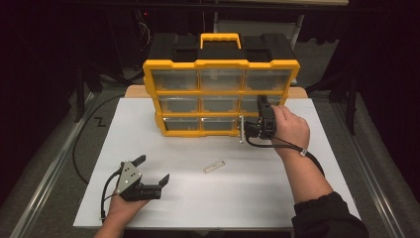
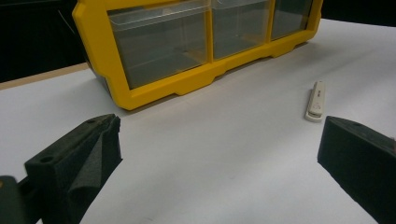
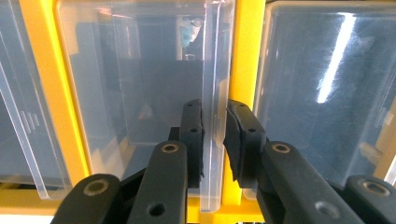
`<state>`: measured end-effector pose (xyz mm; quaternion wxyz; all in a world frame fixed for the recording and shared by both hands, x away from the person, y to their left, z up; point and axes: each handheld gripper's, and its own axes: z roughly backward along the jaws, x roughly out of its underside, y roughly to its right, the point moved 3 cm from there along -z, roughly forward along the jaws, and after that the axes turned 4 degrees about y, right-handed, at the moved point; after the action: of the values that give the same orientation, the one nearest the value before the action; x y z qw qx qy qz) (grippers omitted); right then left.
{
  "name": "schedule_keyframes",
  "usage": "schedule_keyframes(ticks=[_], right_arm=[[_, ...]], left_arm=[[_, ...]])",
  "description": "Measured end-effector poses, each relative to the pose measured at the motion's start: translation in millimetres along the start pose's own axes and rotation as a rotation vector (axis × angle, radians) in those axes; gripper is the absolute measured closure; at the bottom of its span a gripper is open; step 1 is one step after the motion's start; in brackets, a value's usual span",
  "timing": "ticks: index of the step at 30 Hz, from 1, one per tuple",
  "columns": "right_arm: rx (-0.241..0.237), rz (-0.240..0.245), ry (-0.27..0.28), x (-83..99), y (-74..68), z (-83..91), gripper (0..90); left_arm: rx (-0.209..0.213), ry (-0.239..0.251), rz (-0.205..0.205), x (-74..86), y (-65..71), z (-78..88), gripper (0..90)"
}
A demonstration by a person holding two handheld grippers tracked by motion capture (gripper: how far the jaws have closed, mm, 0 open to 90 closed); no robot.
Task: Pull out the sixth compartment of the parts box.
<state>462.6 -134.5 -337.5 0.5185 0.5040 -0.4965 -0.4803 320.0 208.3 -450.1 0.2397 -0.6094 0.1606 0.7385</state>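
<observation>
- Dark curtains and shadow ring your workspace; a smooth white sheet [image 1: 208,198] covers the table and fills the middle and lower part of the high view.
- Your yellow organizer [image 1: 221,97] stands upright at upper centre of the high view, a hard plastic frame with a yellow carry handle [image 1: 220,38] on its black top and three rows of clear, glossy drawers.
- Your right gripper [image 1: 262,119] sits at the organizer's lower right; in the right gripper view its black padded jaws are clamped on the thin clear pull tab of a drawer [image 3: 212,116], which runs bottom to top at centre frame, just beside a yellow divider.
- That drawer [image 3: 140,88] is transparent, scuffed and reflective, with rounded corners.
- Your left gripper [image 1: 154,170] rests at lower left of the high view, its foam-faced jaws wide apart with nothing between them.
- A small, flat, off-white stick [image 1: 214,167], oblong like a USB drive, lies on the sheet at centre, well apart from both grippers.
</observation>
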Motion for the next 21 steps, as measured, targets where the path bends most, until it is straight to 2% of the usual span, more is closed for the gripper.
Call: schedule_keyframes(ticks=[7,21], right_arm=[[-0.004,0.001,0.004,0.3,0.7,0.9,80.8],[-0.010,-0.001,0.006,0.9,0.8,9.5,80.8]], left_arm=[[-0.006,0.010,0.027,0.5,-3.8,1.2,0.4],[-0.014,0.017,0.024,1.2,-5.0,1.4,0.3]])
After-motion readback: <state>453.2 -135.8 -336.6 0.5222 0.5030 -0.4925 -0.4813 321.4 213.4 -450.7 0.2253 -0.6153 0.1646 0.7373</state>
